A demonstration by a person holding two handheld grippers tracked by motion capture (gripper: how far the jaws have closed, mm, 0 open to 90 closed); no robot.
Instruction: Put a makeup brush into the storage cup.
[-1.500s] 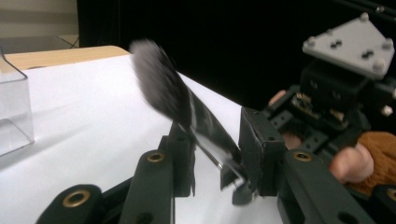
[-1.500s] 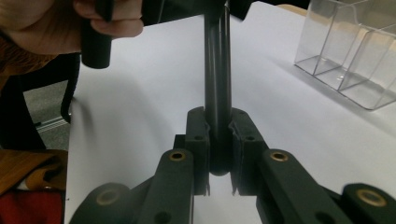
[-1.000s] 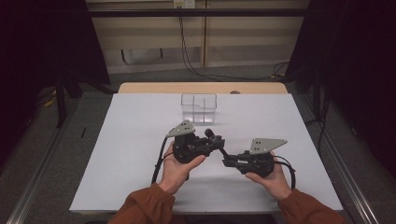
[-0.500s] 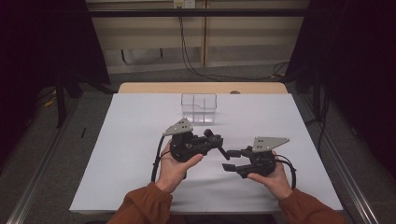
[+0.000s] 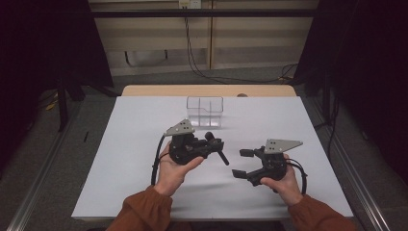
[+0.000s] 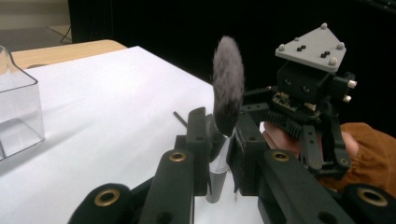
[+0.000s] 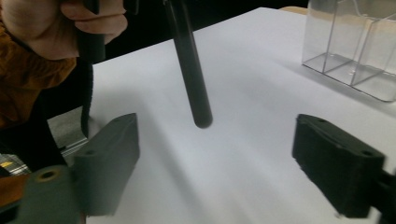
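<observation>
Both hands low, grippers side by side.
Left gripper (image 5: 217,144) clamped tight; right gripper (image 5: 243,162) jaws just opening, wide apart, nothing between.

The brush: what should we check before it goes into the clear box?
1. Left gripper shut on the brush: ok.
2. Right gripper let go: ok, its jaws have just been opening and stand wide, nothing between them.
3. Brush handle off the white table: ok, it hangs above it.
4. Clear box upright: ok.
5. Path to the box free: ok, bare table lies between.
6. Box compartments free inside: cannot tell for certain.
</observation>
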